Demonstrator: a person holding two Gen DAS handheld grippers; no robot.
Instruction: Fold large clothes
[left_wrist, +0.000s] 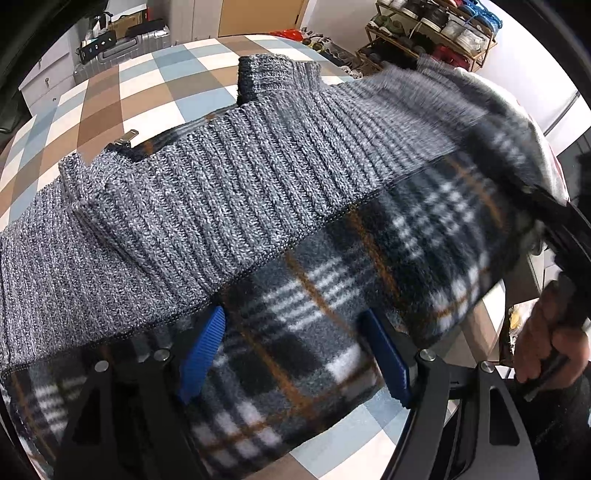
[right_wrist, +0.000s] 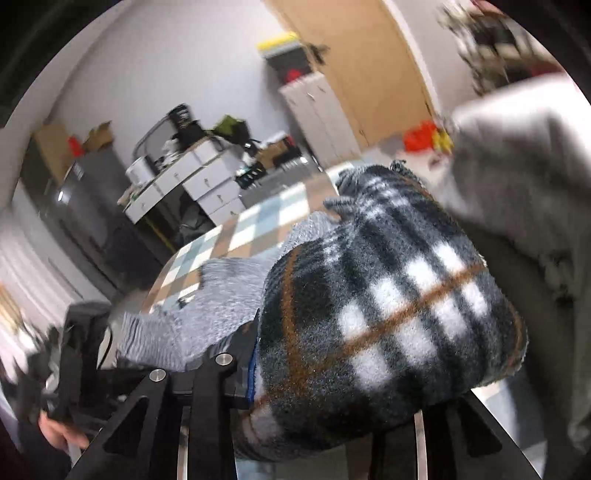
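Observation:
A grey ribbed knit cardigan (left_wrist: 229, 177) with a plaid fleece lining (left_wrist: 332, 295) lies across the checkered table (left_wrist: 147, 96), its collar (left_wrist: 277, 74) at the far side. My left gripper (left_wrist: 295, 350) has its blue fingers (left_wrist: 201, 354) spread wide with the plaid lining bunched between them; the jaws look open. In the right wrist view, the plaid lining (right_wrist: 388, 314) drapes over my right gripper (right_wrist: 332, 387) and hides its fingers; it lifts the fabric off the table. The grey knit (right_wrist: 229, 288) trails to the left.
A zipper pull (left_wrist: 127, 137) lies at the cardigan's left edge. Another grey garment (right_wrist: 517, 177) hangs at the right. A shoe rack (left_wrist: 432, 33), a suitcase (left_wrist: 122, 48), white drawers (right_wrist: 192, 177) and a door (right_wrist: 369, 66) surround the table. My other hand (left_wrist: 550, 339) shows at the right.

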